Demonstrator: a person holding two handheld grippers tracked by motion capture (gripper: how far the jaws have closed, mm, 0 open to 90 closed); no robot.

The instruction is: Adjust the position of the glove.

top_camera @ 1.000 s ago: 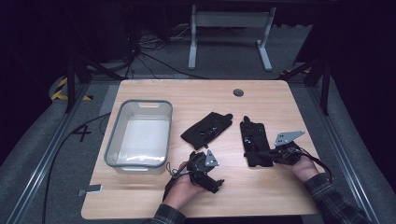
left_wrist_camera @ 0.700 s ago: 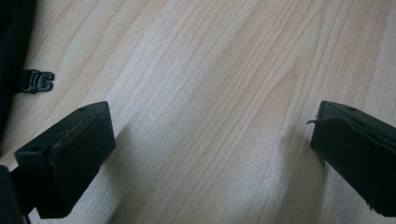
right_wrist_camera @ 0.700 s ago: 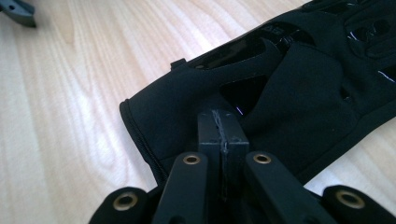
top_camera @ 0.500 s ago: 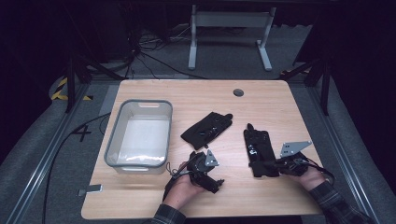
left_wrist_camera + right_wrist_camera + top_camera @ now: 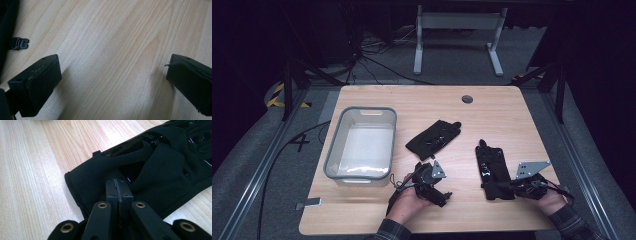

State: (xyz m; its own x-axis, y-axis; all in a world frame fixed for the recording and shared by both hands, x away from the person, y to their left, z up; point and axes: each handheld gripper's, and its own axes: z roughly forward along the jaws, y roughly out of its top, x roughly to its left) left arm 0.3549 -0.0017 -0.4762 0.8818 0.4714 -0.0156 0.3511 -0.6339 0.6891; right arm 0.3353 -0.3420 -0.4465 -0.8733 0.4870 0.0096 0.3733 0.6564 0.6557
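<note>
Our glove (image 5: 493, 170) lies near the table's (image 5: 412, 100) right edge, long way pointing from the near edge to the far edge. We pinch its near cuff tight in the right gripper (image 5: 515, 188). The bin (image 5: 362, 112) sits far left. Our left gripper (image 5: 443, 196) rests wide open, holding nothing.

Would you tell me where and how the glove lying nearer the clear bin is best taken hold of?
Probably at the cuff end of the far glove, the end nearest the left gripper, coming from the person's side: it lies flat on the table, and the thin cuff edge gives open jaws something to pinch.
</note>
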